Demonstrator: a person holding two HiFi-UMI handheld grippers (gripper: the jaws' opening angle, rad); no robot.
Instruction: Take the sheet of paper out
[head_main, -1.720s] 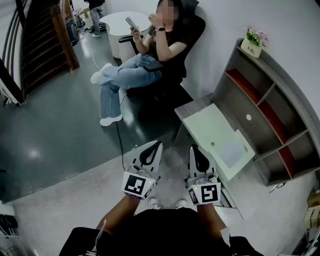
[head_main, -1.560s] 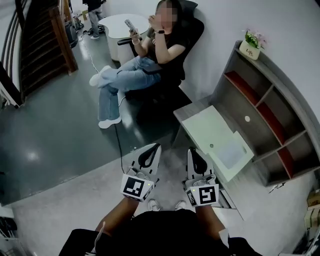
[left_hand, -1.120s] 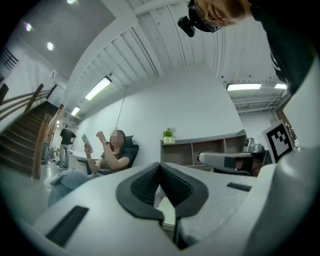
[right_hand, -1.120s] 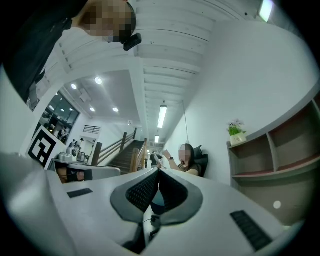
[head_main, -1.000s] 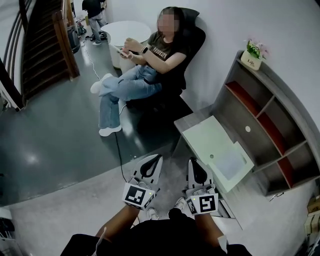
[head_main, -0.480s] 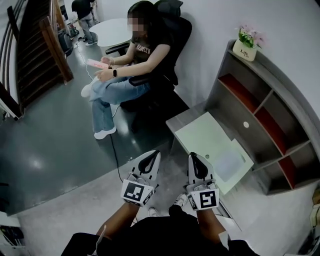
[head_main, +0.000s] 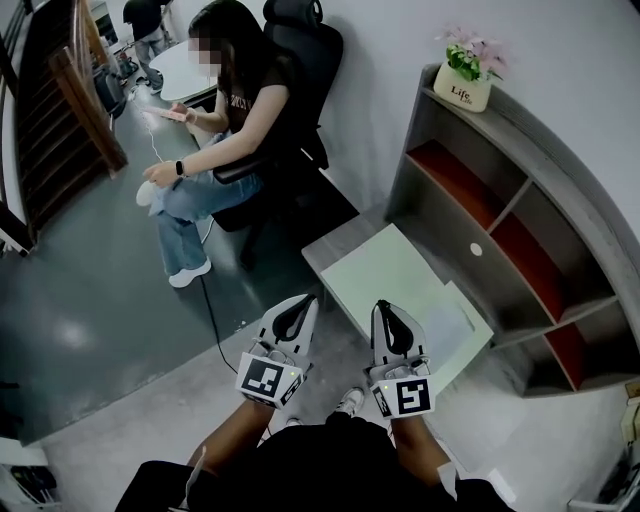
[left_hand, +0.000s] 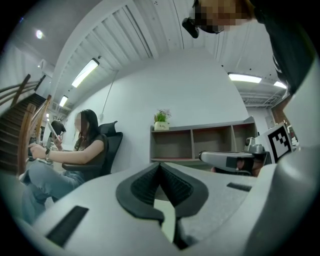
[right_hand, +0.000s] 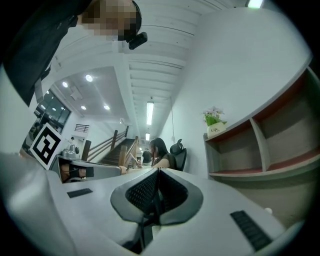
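At the far left of the head view, a wooden stair rail (head_main: 85, 95) is seen above a dark floor (head_main: 90, 310). Next to it, a person (head_main: 215, 130) is seated in a black office chair (head_main: 300, 70), with a phone held in one hand and a round white table (head_main: 180, 70) behind. A thin cable (head_main: 212, 310) is trailed across the floor from the chair towards the lower middle.

In the lower middle, the left gripper (head_main: 300, 305) is held out over the pale floor, its marker cube nearest the body. Its jaws are pressed together, and nothing is pinched between them. Just beside it, the right gripper (head_main: 385, 312) is held out in the same way, tip close to the near edge of the bench (head_main: 335, 245). Its jaws are likewise closed pad against pad, with nothing between them.

On the grey bench a pale green pad (head_main: 385, 270) is laid flat. The sheet of paper (head_main: 448, 322) is seen as a paler rectangle at the near right part of that pad, ahead and to the right of the right gripper and untouched by either gripper. Whether it lies on the pad or under a clear cover cannot be told.

Behind the bench, a grey shelf unit (head_main: 520, 150) with red boards is set against the wall. A flower pot (head_main: 463, 88) is stood on its top left end.
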